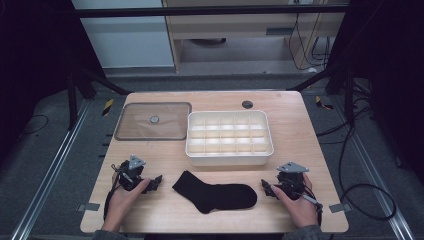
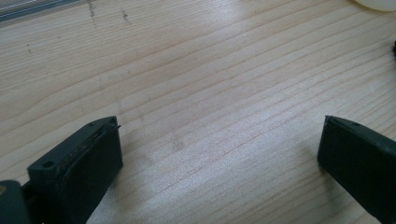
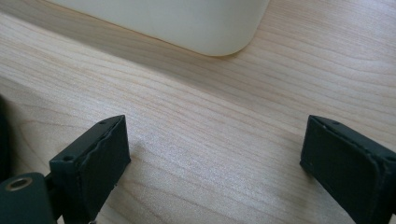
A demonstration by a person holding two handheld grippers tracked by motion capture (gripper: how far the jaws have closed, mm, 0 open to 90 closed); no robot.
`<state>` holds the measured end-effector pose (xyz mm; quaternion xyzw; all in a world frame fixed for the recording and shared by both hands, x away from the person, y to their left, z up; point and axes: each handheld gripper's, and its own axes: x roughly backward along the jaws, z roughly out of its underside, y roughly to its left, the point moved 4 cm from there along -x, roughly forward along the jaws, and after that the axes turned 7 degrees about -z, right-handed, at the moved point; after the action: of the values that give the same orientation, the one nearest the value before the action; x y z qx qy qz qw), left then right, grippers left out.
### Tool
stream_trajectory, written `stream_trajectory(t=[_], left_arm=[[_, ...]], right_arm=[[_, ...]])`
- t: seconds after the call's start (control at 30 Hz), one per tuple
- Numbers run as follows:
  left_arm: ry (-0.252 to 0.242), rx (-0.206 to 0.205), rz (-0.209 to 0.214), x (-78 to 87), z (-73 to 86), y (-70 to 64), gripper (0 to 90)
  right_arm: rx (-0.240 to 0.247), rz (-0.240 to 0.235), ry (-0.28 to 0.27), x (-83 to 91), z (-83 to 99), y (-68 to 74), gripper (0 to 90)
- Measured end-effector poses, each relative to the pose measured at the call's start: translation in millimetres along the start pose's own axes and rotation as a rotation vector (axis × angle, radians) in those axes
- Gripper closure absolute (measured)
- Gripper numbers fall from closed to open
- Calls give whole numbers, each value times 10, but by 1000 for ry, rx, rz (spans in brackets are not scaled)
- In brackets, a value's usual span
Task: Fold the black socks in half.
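A black sock (image 1: pixel 216 192) lies flat near the table's front edge, between the two hands. My left gripper (image 1: pixel 155 182) rests on the wood to the sock's left, pointing at it; in the left gripper view (image 2: pixel 219 149) its jaws stand wide apart over bare wood. My right gripper (image 1: pixel 265 188) sits to the right of the sock's toe; in the right gripper view (image 3: pixel 215 154) its jaws are also wide apart over bare wood, with the white box's corner (image 3: pixel 205 28) ahead. Both are open and hold nothing.
A white box (image 1: pixel 229 156) with several divided compartments stands behind the sock at mid-table. Its clear lid (image 1: pixel 170 112) lies flat to the box's left. A small dark hole (image 1: pixel 247 104) marks the table's far side. Cables trail on the floor at right.
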<state>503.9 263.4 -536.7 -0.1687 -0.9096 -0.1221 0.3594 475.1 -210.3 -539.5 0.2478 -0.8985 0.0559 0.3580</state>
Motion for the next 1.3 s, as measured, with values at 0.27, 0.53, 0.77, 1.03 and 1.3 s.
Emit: stream_trajectory(t=[0.27, 0.53, 0.77, 1.03, 1.3], left_arm=[[1, -12, 10, 25, 18, -3, 0], [42, -21, 66, 172, -9, -126, 47], [11, -33, 103, 359, -20, -249, 67], [21, -60, 134, 468, -124, -392, 81], [80, -144, 166, 494, -235, -583, 86]], right_arm=[[-5, 4, 0, -1, 0, 4, 81], [-17, 15, 5, 38, 2, 11, 174], [-7, 39, -7, 261, -26, 145, 307], [-12, -58, 75, 438, -126, 347, 447], [3, -141, 122, 518, -292, 483, 533]])
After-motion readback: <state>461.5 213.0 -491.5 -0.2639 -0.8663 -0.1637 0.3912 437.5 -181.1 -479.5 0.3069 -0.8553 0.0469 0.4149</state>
